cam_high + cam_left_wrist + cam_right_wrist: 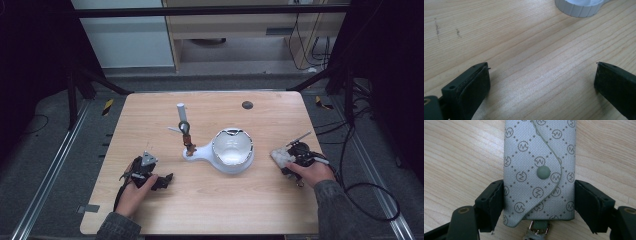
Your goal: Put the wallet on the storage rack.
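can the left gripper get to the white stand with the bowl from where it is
Probably yes. The left gripper rests on the table with its jaws wide open and nothing between them, pointing toward the white stand. Bare wood lies between them, and the right gripper is off to the far side.

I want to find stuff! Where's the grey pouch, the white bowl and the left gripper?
pouch (pixel 539 170), right gripper view, on its snap button.
bowl (pixel 233 149), high view, on its inside.
left gripper (pixel 541 82), left gripper view, midway between its open jaws.

A pouch (pixel 281 157) lies on the table (pixel 210 210) right of the bowl-shaped stand (pixel 232 148) (well apart).
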